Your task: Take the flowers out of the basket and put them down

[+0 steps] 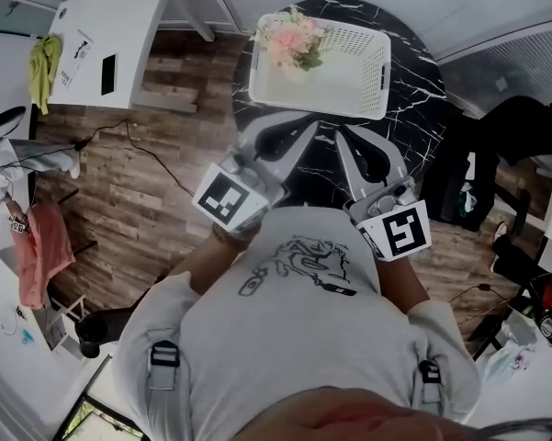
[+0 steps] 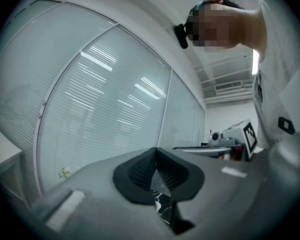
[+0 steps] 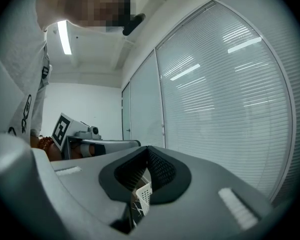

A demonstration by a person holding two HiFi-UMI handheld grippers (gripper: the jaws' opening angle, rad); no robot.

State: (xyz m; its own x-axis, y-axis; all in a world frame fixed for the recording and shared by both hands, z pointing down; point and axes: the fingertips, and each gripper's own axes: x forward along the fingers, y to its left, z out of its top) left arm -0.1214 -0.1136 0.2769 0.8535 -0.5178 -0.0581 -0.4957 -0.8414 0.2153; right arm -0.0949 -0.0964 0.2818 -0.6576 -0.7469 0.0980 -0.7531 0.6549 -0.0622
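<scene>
Head view, nearest to the chest: the left gripper (image 1: 303, 127) and the right gripper (image 1: 347, 136) both have their jaws pressed together and hold nothing, so one must open before it reaches. Beyond them, on the black table (image 1: 422, 85), the white basket (image 1: 372, 76) holds the flowers (image 1: 292, 39) in its far left corner. Better to take them low, I think, but the stems cannot be made out under the blooms

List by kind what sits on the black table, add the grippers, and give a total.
Basket: 1
Flower bunch: 1
Grippers: 2, the left gripper and the right gripper
Total: 4
</scene>
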